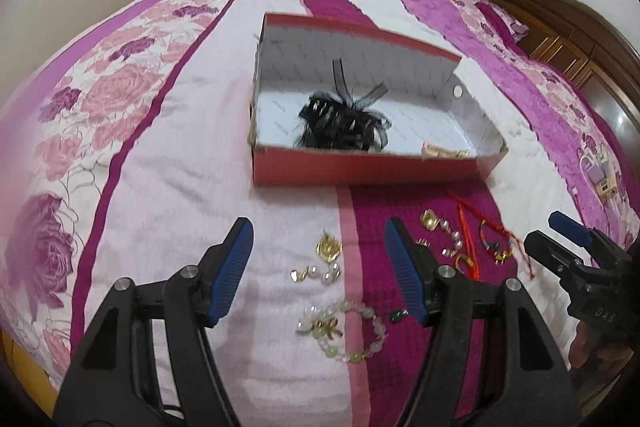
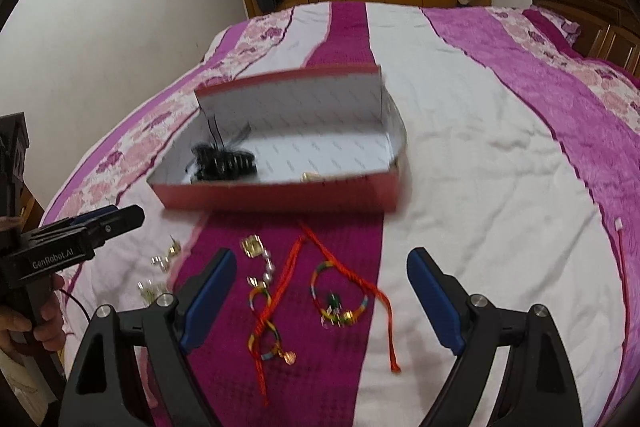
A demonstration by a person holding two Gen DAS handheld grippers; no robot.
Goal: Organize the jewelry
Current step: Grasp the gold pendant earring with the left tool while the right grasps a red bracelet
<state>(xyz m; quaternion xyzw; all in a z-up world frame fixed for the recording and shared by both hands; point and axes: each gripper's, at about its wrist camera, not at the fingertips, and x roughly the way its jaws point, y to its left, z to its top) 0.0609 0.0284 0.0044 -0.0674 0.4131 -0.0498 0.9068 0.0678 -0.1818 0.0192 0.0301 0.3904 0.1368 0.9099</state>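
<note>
Left gripper (image 1: pixel 318 273): we see our fingers spread wide with nothing between them, hovering over the bed (image 1: pixel 192 155).
Right gripper (image 2: pixel 322 297): we see it spread wide as well, holding nothing, above the dark purple stripe of the bed.
Writing: we read "GenRobot.AI" in white on the body of the left gripper in the right wrist view; on the right gripper's body, in the left wrist view, we make out "DAS". The faint print on the box lining is too small for us to read.
Box (image 1: pixel 360 171): red outside, white inside, open, lying on the bed ahead of both grippers.
Black hair clip (image 1: pixel 344 119): inside the box, toward its left part, with feathery black ribbon.
Gold piece in box (image 1: pixel 444 151): against the near wall, right of the hair clip.
Bead bracelet (image 1: pixel 348 331): pale green and white beads, on the bed between the left gripper's fingers, nearest to us.
Gold and pearl earring (image 1: pixel 324 263): just ahead of the bead bracelet, also between the left fingers.
Red cord bracelets (image 2: pixel 340 291): two, with coloured threads and small charms, lying between the right gripper's fingers.
Second gold and pearl earring (image 2: pixel 258 259): just inside the right gripper's left finger.
Small green piece (image 1: pixel 398 315): touching the inner side of the left gripper's right finger; we cannot tell what it is.
</note>
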